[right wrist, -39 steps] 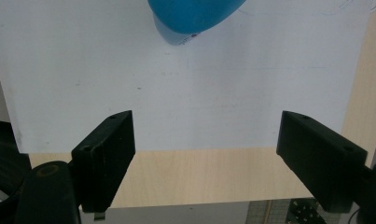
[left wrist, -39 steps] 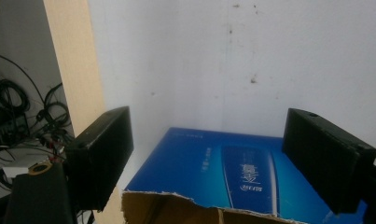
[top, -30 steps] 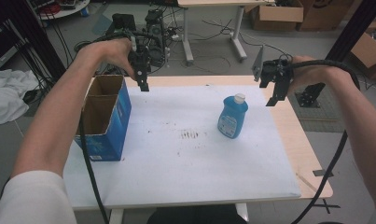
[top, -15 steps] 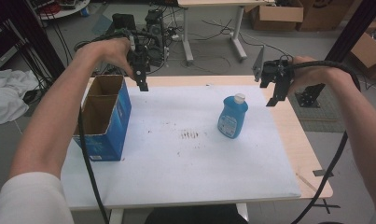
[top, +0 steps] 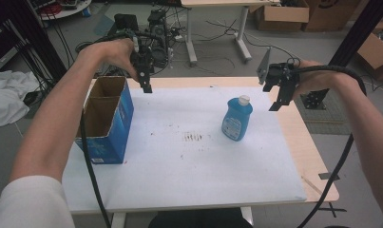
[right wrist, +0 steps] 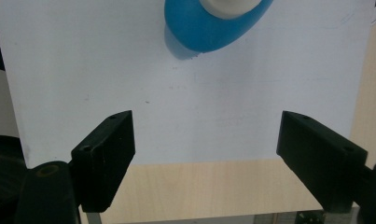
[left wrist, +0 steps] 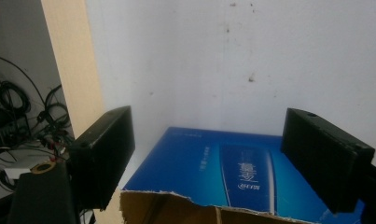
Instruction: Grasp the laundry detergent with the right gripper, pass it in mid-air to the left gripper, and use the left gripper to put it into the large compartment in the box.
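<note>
The high view shows a surface (top: 189, 161) covered with a white sheet, with bare wood left free along its far edge and right edge. The left claw (top: 146, 87) hangs above the far left part of the surface, just beside the far corner of the blue carton (top: 106, 121), whose top is open. The carton stands near the left edge of the sheet. The blue bottle (top: 236, 118) with a white cap stands upright on the right half, well apart from the carton. Between them the sheet is free, with only some small dark marks. The right claw (top: 279, 102) is in the air above the right edge of the sheet, near the bottle but not touching it.

In the left gripper view the left claw (left wrist: 223, 158) is released, its jaws wide apart, and nothing is between them; the carton's torn top edge (left wrist: 185, 198) is below. In the right gripper view the right claw (right wrist: 206, 158) is also released and empty, above the border between sheet and wood, and the bottle (right wrist: 195, 32) lies ahead of it.
</note>
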`<state>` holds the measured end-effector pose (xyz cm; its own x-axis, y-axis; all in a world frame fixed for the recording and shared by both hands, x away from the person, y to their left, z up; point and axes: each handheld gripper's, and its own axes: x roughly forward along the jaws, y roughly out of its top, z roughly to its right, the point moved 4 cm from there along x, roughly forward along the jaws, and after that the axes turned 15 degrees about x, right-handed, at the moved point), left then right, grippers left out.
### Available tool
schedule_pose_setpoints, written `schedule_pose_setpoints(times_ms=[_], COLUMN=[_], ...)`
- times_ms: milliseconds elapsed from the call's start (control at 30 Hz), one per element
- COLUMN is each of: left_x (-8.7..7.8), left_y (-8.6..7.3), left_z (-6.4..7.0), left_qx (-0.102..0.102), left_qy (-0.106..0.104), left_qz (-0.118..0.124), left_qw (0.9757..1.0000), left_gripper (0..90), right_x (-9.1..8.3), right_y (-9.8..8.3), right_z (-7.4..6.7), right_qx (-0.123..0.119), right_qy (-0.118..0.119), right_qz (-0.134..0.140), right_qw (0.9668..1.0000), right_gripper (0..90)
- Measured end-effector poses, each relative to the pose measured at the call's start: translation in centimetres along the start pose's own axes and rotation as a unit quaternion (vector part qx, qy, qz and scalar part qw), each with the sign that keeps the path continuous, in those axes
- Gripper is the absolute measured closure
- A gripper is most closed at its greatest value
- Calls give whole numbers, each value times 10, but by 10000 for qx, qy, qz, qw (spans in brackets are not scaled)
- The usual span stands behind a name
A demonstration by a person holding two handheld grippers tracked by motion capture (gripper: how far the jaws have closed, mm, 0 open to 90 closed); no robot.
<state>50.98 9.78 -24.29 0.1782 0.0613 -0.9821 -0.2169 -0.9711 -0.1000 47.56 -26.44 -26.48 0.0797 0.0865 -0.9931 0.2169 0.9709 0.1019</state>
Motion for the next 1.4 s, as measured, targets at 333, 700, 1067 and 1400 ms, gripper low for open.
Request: schedule_pose_setpoints(times_ms=[333,700,1067,1400], left_x=[-1,5,9,11], left_y=[6,-1,-4,-8], left_z=[2,2,3,3], left_qx=[-9,-81,-119,-158], left_qy=[25,20,1,11], left_qz=[96,14,64,-7], left_qw=[10000,10000,9999,9999], left_gripper=[184,190,191,195], right_x=[11,37,62,77], right_y=[0,6,7,8], right_z=[-5,-13,-19,-25], right_qx=[616,1304,2220,2583], right_qy=[-170,-126,-69,-146], right_qz=[153,486,1068,1496], right_qw=[9978,9902,9692,9543], right_gripper=[196,193,186,181])
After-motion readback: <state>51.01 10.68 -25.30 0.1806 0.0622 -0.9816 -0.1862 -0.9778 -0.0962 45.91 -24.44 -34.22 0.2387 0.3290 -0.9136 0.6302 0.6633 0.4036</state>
